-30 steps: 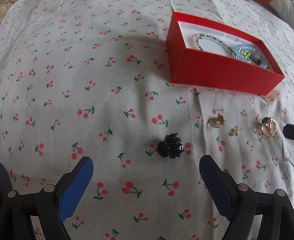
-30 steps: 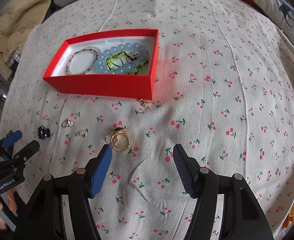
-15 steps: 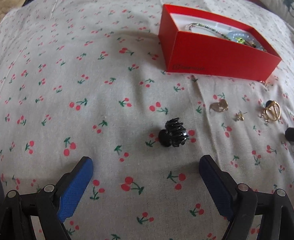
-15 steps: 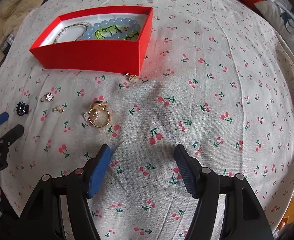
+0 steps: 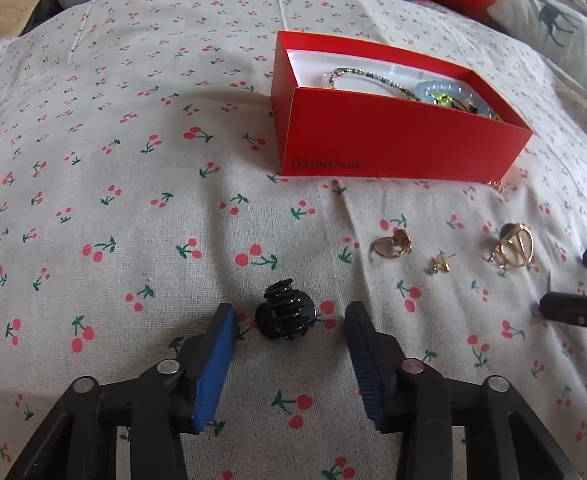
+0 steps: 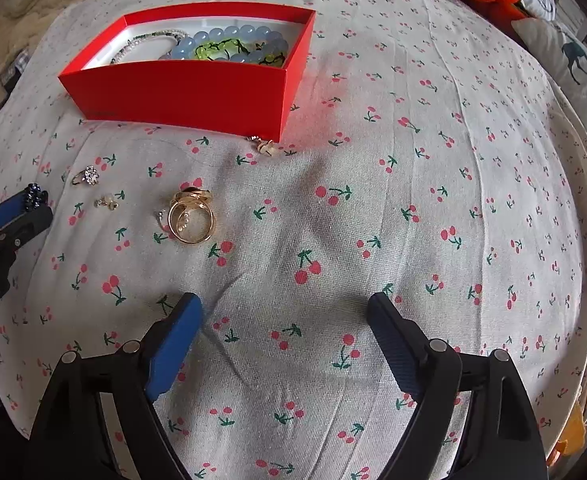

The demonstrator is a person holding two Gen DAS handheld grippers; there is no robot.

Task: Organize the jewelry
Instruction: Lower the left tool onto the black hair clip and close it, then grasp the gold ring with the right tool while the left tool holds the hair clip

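Hidden and cut-off parts of a jewelry scene on a cherry-print cloth.
The near wall of the red cardboard box point(image 5: 393, 136) hid much of the pale blue bead bracelet point(image 5: 437, 92) inside. A small gold piece point(image 5: 499, 187) at the box's corner was too small to identify. In the right wrist view, the left gripper point(image 6: 33, 206) was cut off by the frame edge, half covering the small black claw hair clip point(image 6: 34, 196).

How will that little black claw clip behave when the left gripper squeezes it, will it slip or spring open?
The black claw clip looks like glossy hard plastic, so it may slide on the pads. Its rounded body lies loose on soft cloth, so it could roll or twist. Squeezed at its lever end, it might spring open. The left gripper straddles it, not yet touching.
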